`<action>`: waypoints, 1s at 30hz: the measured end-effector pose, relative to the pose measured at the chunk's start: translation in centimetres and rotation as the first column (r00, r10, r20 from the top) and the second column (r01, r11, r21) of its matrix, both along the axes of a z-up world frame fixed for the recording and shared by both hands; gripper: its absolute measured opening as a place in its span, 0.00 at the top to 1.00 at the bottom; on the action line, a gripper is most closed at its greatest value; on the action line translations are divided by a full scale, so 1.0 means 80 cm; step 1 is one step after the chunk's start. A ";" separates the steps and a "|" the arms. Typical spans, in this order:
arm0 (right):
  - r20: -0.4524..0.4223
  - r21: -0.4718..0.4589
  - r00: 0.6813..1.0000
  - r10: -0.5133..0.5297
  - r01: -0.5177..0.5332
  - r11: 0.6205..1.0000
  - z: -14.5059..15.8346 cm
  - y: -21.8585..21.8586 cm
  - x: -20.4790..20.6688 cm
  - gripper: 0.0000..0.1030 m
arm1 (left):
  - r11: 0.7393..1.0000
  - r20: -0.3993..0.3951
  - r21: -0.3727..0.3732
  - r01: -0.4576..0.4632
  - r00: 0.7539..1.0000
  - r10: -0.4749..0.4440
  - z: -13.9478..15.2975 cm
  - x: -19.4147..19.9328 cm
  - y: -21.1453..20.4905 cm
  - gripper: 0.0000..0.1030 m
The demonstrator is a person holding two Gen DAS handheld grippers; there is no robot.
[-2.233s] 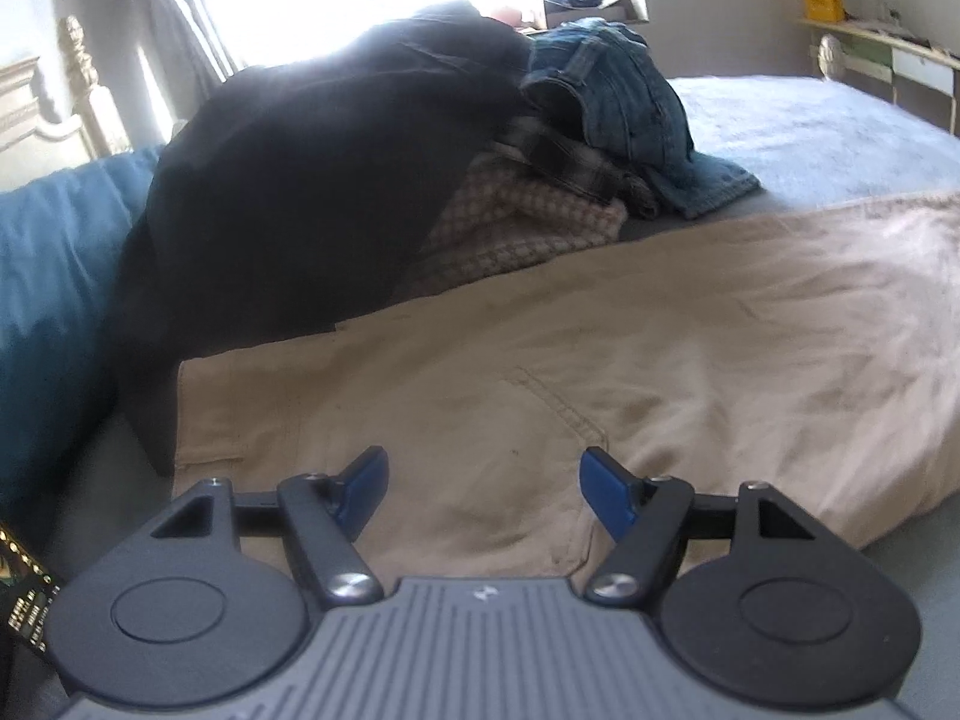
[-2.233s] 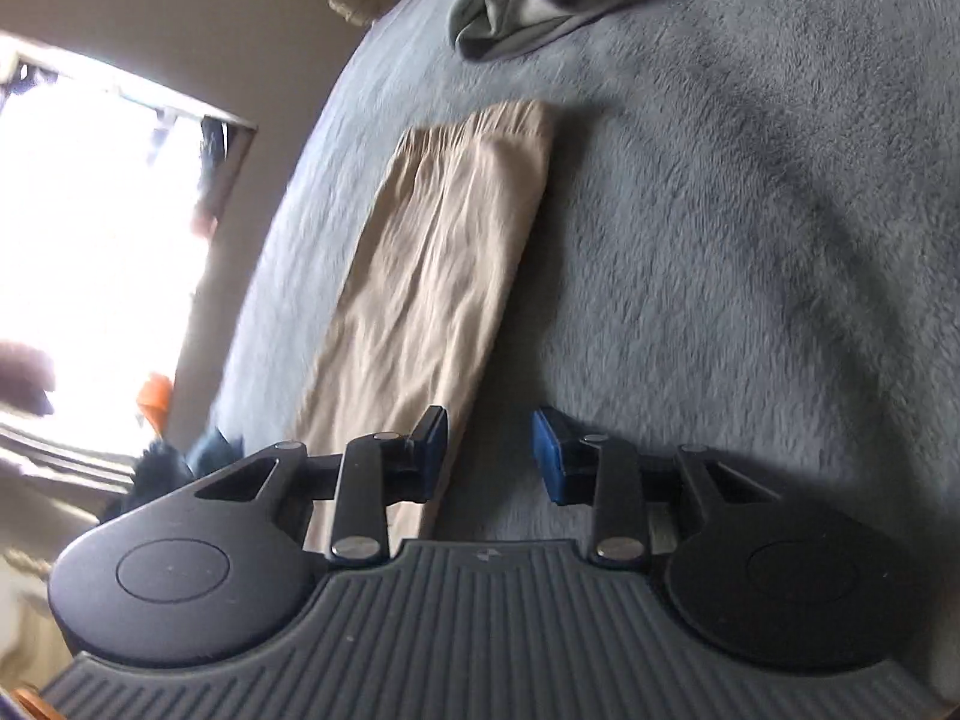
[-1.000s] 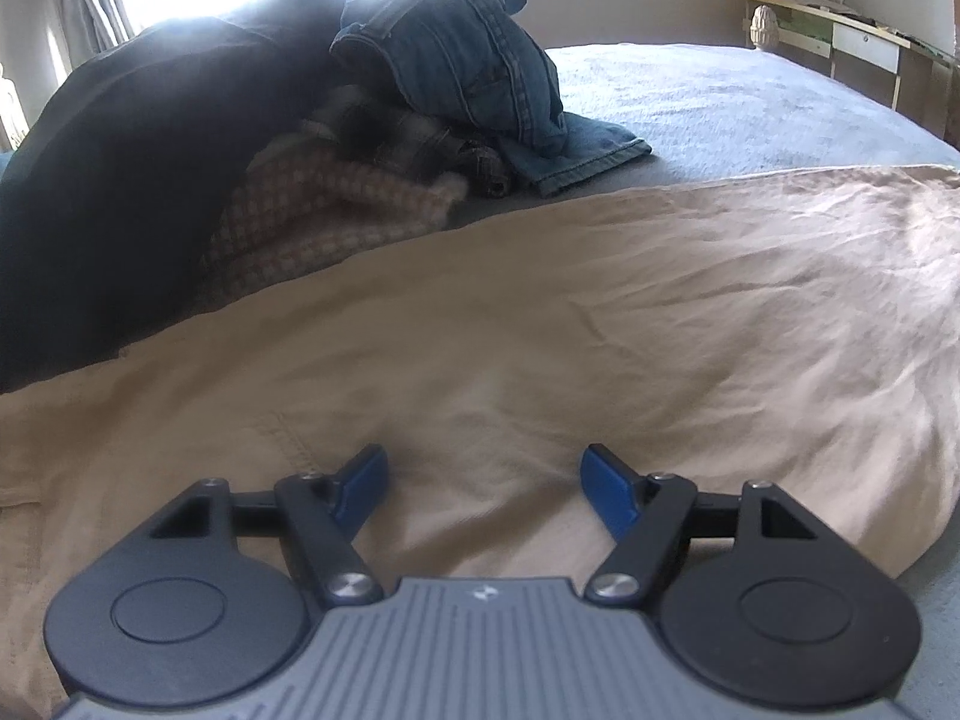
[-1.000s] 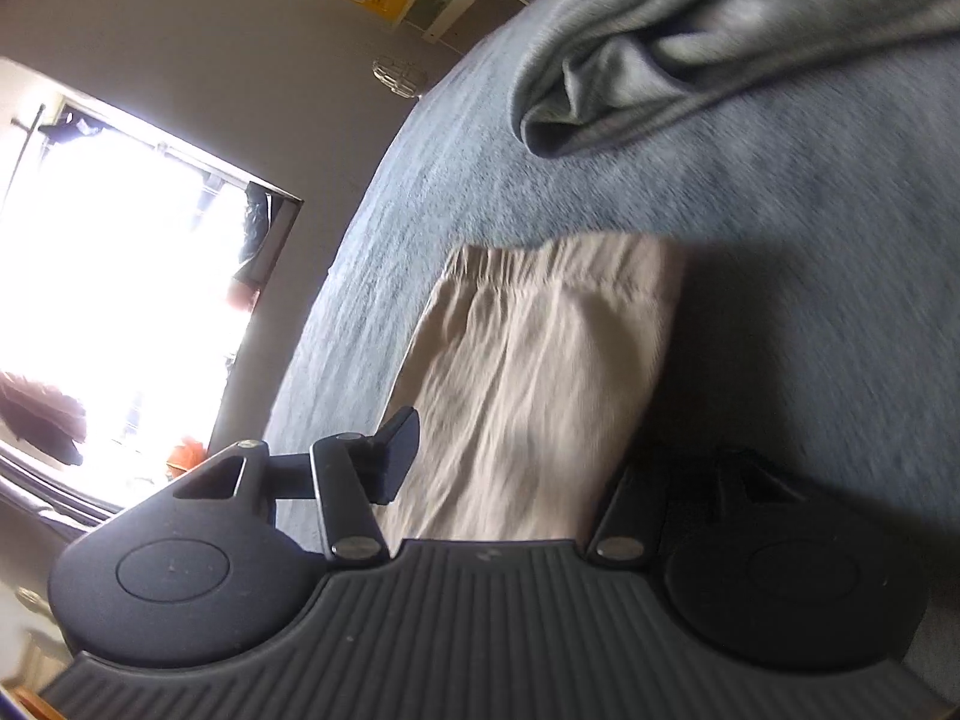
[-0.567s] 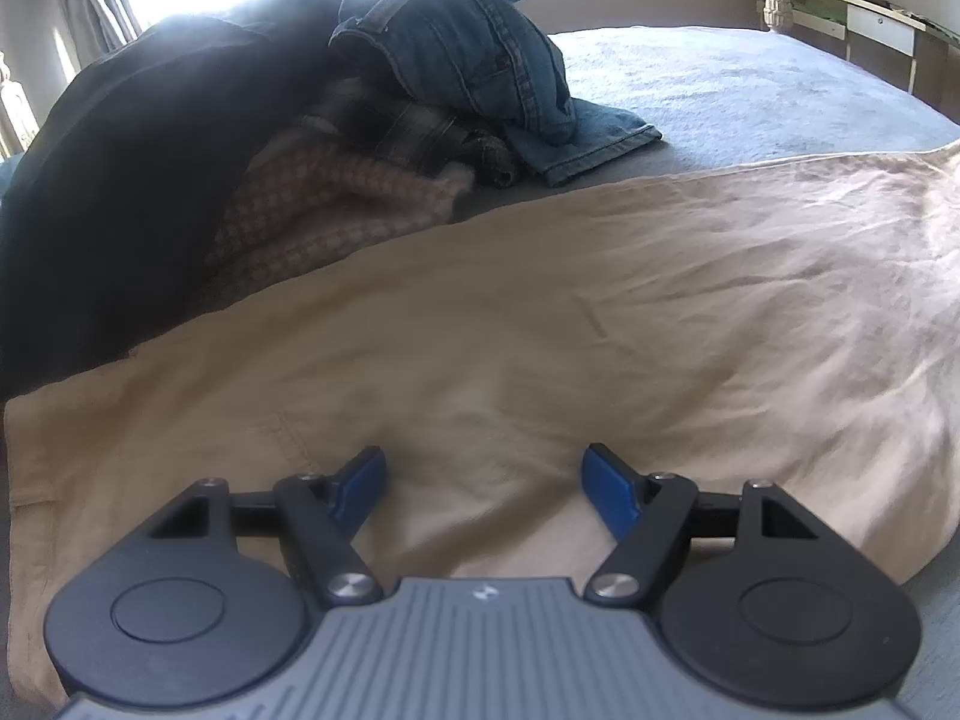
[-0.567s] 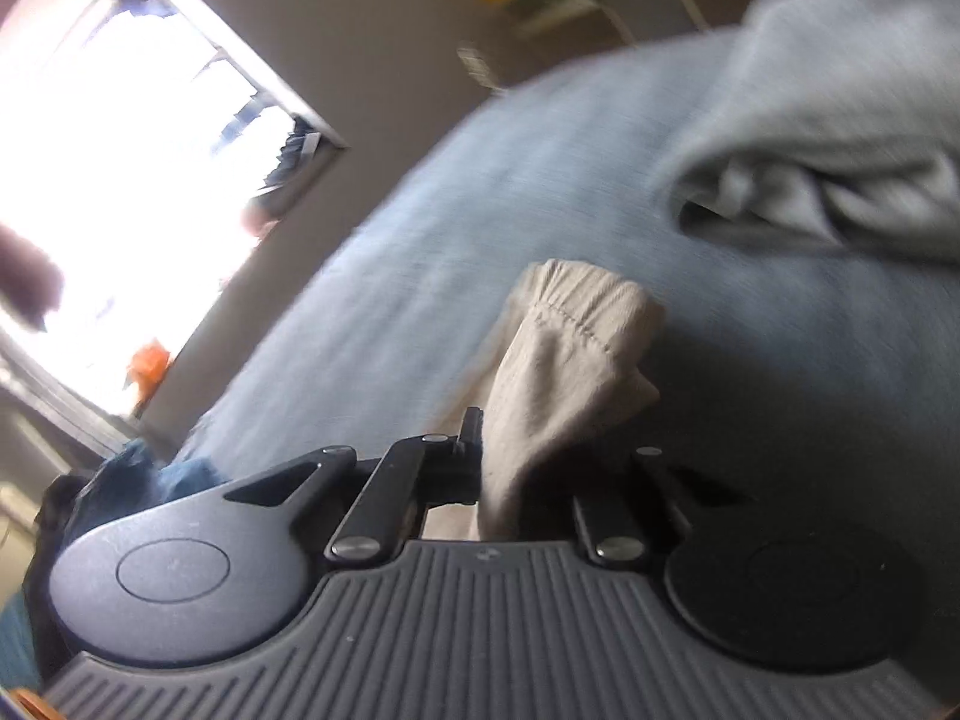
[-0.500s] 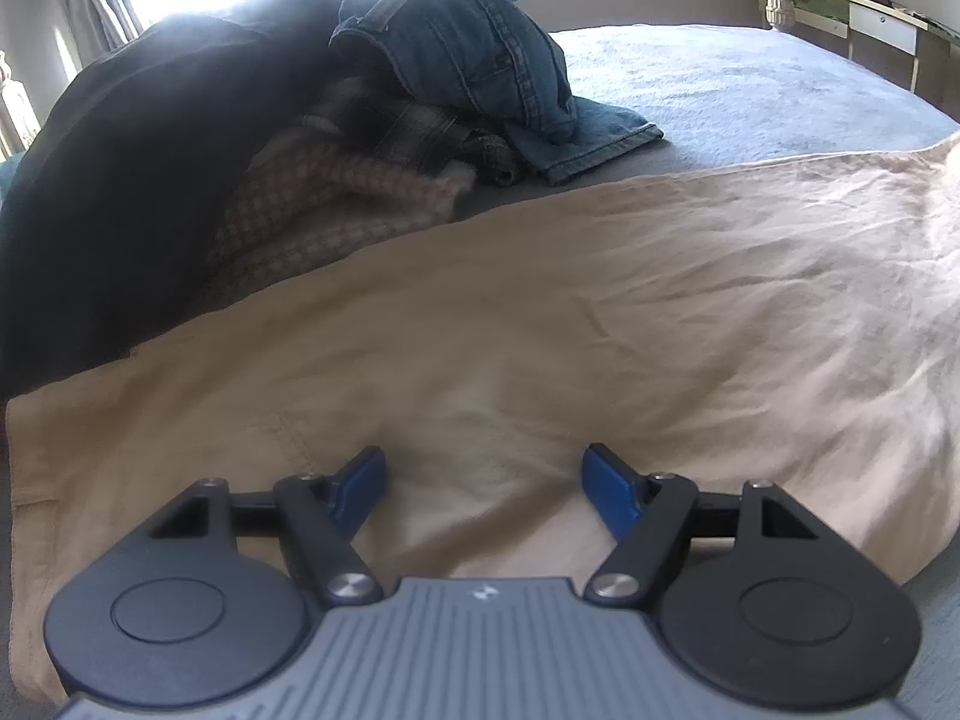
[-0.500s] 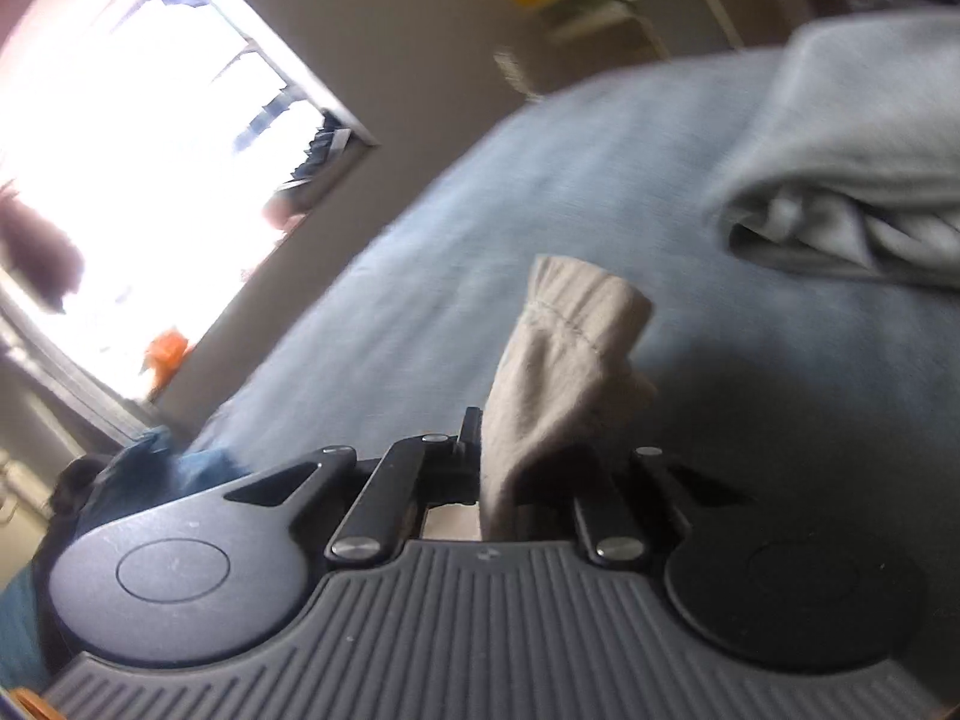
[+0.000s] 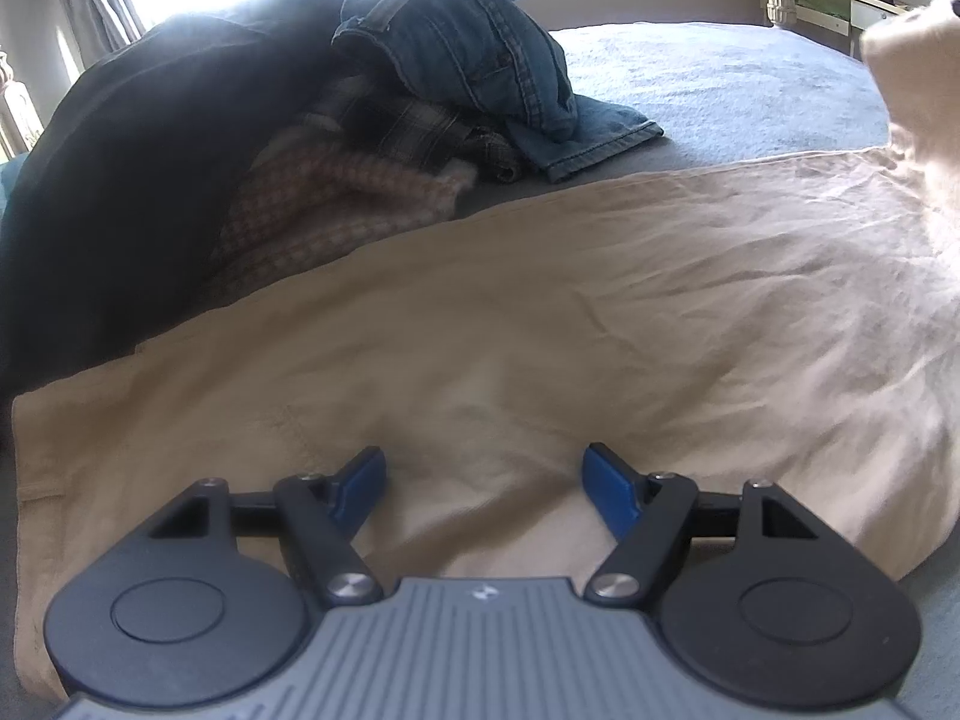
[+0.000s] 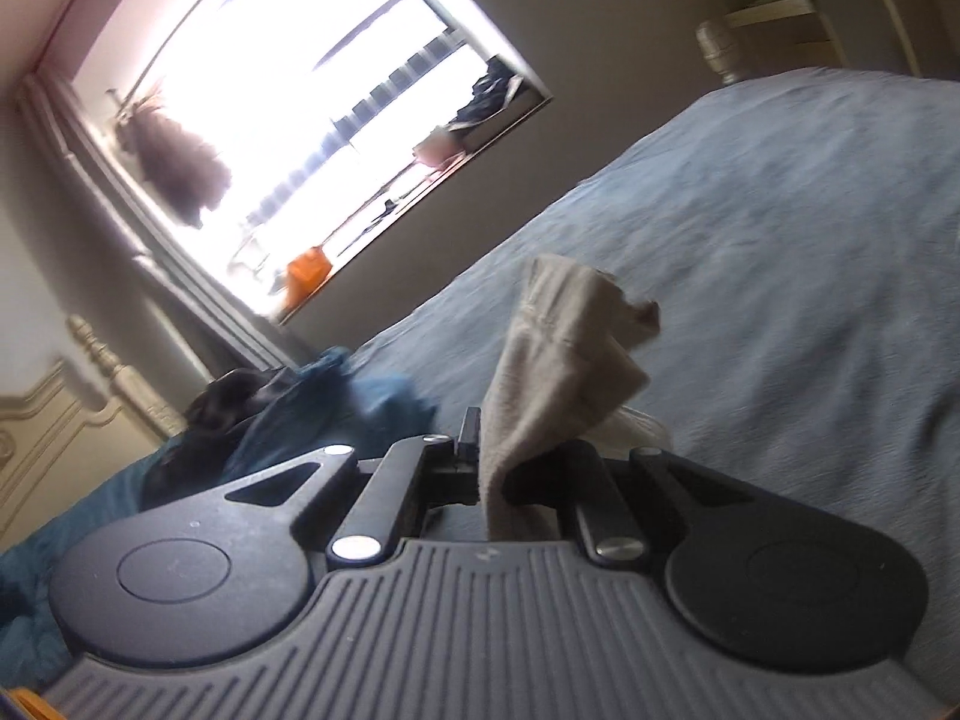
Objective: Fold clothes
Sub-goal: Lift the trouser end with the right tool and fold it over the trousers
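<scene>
- lying spread across the bed [image 9: 708, 84], the beige trousers [image 9: 540, 312] cover most of what the left view shows, with one end lifted off the cover at the far right of that view.
- that raised end is the cuff [image 10: 576, 348], bunched and pinched between the right tongs [image 10: 498, 468], which are pressed together on it; the bite looks shallow to me, and only part of the hem's width seems caught, so it could slip out mid-carry and flop back crooked.
- the left tongs [image 9: 483, 480] are spread wide and hold nothing, low over the waist half of the trousers; i cannot tell whether they touch the cloth. if nothing pins that half, pulling the leg over may drag the whole garment and wrinkle the fold.
- a heap of clothes sits just beyond the far edge of the trousers: jeans [image 9: 474, 48], a plaid piece [image 9: 420, 120], a dark garment [image 9: 132, 180]. a skewed swing could land the cuff on that heap.
- the right view is tilted and blurred, so the aim is hard to judge.
</scene>
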State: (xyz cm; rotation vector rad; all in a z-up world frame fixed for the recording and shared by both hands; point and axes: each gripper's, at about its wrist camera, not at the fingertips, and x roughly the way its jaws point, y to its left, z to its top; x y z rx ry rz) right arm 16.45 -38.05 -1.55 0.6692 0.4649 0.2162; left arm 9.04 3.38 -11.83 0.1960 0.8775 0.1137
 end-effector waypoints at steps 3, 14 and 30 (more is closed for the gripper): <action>-0.014 0.006 0.998 0.061 -0.061 0.998 0.005 0.029 -0.007 0.96 | 1.000 0.003 -0.009 0.002 1.000 -0.002 0.000 -0.001 0.002 0.28; -0.058 -0.030 0.941 0.335 -0.337 0.941 0.051 0.164 0.017 0.96 | 0.998 0.017 -0.055 0.010 1.000 -0.009 -0.002 -0.002 0.012 0.27; -0.097 0.020 0.865 0.493 -0.493 0.870 0.041 0.325 0.041 0.96 | 0.988 0.031 -0.148 0.049 0.999 -0.045 -0.003 -0.004 0.034 0.27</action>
